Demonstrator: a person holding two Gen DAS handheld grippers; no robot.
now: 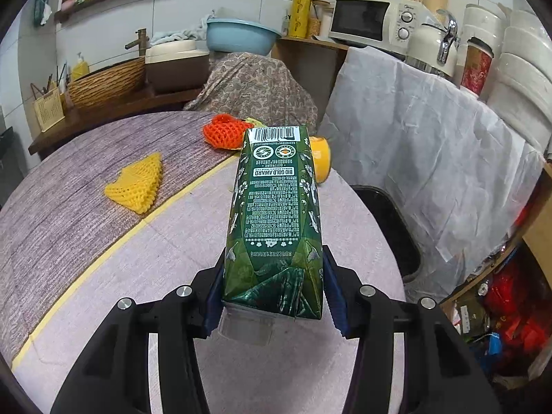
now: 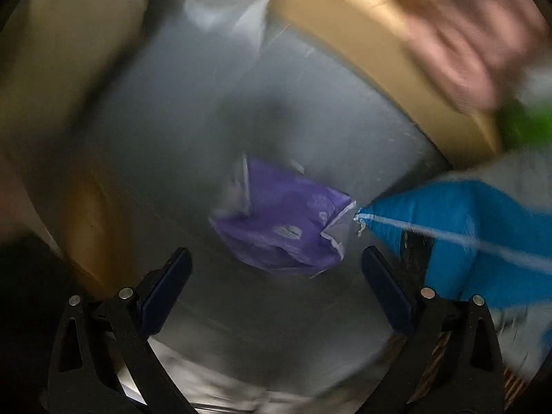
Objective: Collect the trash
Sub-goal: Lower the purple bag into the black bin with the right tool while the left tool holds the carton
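Note:
My left gripper [image 1: 274,289] is shut on a green drink carton [image 1: 276,214] and holds it lengthwise above the round table [image 1: 86,241], barcode end pointing away. A yellow foam net [image 1: 138,183], an orange foam net [image 1: 222,131] and a yellow cup [image 1: 320,160] lie on the table beyond it. My right gripper [image 2: 276,269] is open and empty. It looks down into a grey bin [image 2: 172,120], where a crumpled purple wrapper [image 2: 283,227] lies below the fingers. The right wrist view is blurred.
A black bin opening [image 1: 386,227] sits at the table's right edge, beside a white sheet [image 1: 431,145] draped over a counter with a microwave [image 1: 365,19]. A blue bag [image 2: 465,234] and a cardboard box [image 2: 379,51] border the grey bin.

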